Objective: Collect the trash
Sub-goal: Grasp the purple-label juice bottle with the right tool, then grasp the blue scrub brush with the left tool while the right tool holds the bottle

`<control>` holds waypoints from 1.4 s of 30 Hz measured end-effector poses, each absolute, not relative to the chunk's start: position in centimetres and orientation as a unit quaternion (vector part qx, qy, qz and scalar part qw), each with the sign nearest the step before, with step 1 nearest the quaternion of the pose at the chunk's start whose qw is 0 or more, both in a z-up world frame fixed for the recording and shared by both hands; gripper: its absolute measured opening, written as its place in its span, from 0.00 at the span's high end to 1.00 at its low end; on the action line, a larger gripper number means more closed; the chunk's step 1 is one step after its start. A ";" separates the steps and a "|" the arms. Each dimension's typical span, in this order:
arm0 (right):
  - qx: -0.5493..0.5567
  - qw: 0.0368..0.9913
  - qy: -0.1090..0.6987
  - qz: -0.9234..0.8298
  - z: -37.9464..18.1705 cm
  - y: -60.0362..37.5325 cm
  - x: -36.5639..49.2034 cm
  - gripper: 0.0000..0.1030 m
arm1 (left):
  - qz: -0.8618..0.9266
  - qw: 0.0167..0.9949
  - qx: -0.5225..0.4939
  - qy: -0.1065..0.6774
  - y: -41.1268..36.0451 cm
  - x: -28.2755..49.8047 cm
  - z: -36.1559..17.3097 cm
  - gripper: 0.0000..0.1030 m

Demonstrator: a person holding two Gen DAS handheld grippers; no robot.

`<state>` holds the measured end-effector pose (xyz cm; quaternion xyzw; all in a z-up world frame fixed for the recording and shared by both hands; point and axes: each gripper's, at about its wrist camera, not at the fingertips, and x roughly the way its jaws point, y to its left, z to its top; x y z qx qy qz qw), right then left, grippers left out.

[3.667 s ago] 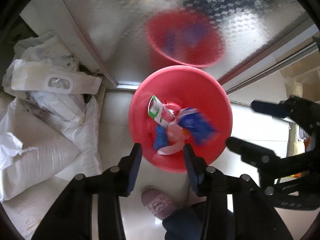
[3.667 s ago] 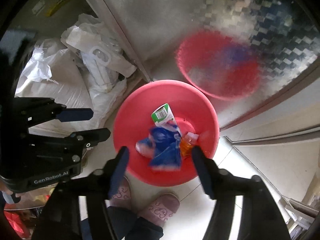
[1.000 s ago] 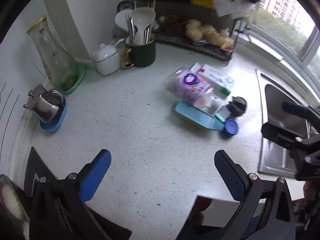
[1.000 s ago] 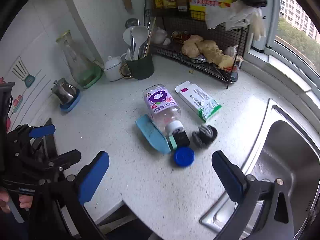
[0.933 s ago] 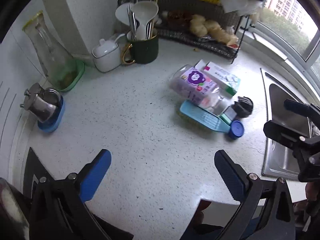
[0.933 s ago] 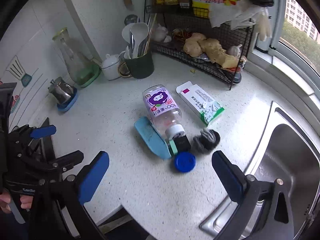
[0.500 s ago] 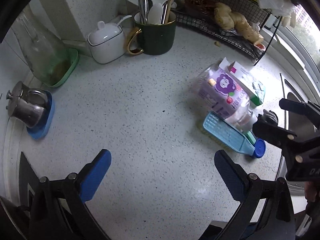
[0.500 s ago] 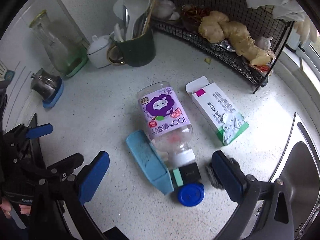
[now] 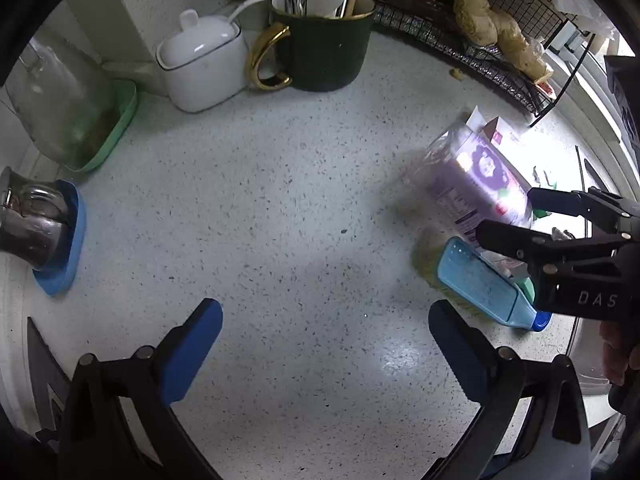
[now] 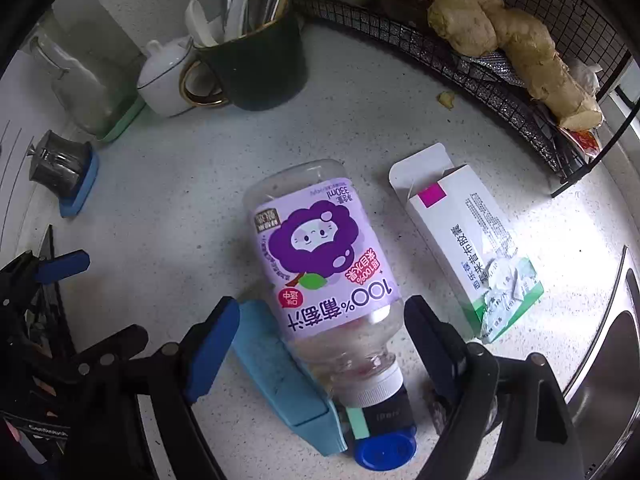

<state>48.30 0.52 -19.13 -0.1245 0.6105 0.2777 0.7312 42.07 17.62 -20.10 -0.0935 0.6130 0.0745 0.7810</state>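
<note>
White speckled countertop point(image 9: 280, 208), white wall behind, wire rack point(image 10: 500, 40) at back, steel sink point(image 10: 608, 360) at right.

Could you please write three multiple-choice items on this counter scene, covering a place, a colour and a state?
1. Where is the clear plastic juice bottle with the purple label?
A. in the sink
B. lying on the speckled white countertop
C. in the wire rack

2. What colour is the round loose cap?
A. blue
B. red
C. white

3. How is the right gripper?
A. shut on the carton
B. open, astride the bottle
C. out of view

Answers: 1 B, it lies on its side there; 2 A, plainly blue; 3 B, fingers apart on either side.
</note>
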 end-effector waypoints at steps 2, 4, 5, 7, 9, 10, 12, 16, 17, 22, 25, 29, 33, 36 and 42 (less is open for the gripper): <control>-0.124 0.729 0.615 0.275 -19.5 0.5 48.6 0.22 | 0.074 0.778 -0.102 0.616 18.0 42.1 -20.4 0.01; -0.124 0.724 0.620 0.275 -20.0 0.7 49.0 0.25 | 0.073 0.777 -0.107 0.616 18.2 42.1 -20.6 0.01; -0.123 0.722 0.622 0.277 -20.3 0.8 49.2 0.25 | 0.072 0.777 -0.108 0.616 18.3 42.0 -20.7 0.01; -0.127 0.720 0.623 0.277 -20.6 1.1 49.4 0.25 | 0.072 0.777 -0.110 0.616 18.5 41.9 -20.7 0.01; -0.133 0.719 0.625 0.273 -21.1 1.3 49.7 0.25 | 0.070 0.776 -0.112 0.617 18.6 41.8 -20.9 0.01; -0.135 0.718 0.626 0.272 -21.2 1.5 49.8 0.25 | 0.069 0.776 -0.114 0.617 18.7 41.7 -20.9 0.01; -0.137 0.717 0.626 0.274 -21.5 1.9 49.9 0.27 | 0.068 0.777 -0.122 0.614 18.8 41.7 -20.9 0.01; -0.141 0.723 0.617 0.277 -21.6 2.6 50.0 0.29 | 0.060 0.776 -0.153 0.609 19.2 41.2 -20.8 0.01; -0.145 0.725 0.612 0.279 -21.6 2.8 49.9 0.29 | 0.058 0.775 -0.154 0.610 19.1 41.1 -20.8 0.01; -0.146 0.750 0.584 0.274 -20.3 3.1 48.9 0.30 | 0.050 0.774 -0.149 0.613 18.3 41.0 -20.6 0.01; -0.132 0.762 0.572 0.273 -18.3 1.8 48.2 0.30 | 0.039 0.774 -0.155 0.613 17.6 40.8 -20.3 0.01; -0.111 0.784 0.554 0.257 -15.2 -0.8 47.2 0.30 | 0.021 0.771 -0.191 0.606 16.5 40.9 -20.2 0.01; -0.092 0.801 0.544 0.234 -12.9 -4.3 46.1 0.30 | 0.011 0.759 -0.210 0.616 14.9 41.6 -20.9 0.01; -0.090 0.807 0.545 0.210 -12.6 -6.8 45.5 0.30 | 0.015 0.752 -0.208 0.626 13.4 42.5 -21.6 0.01; -0.073 0.807 0.564 0.161 -13.9 -10.9 43.7 0.30 | 0.012 0.752 -0.207 0.625 10.8 44.7 -22.4 0.07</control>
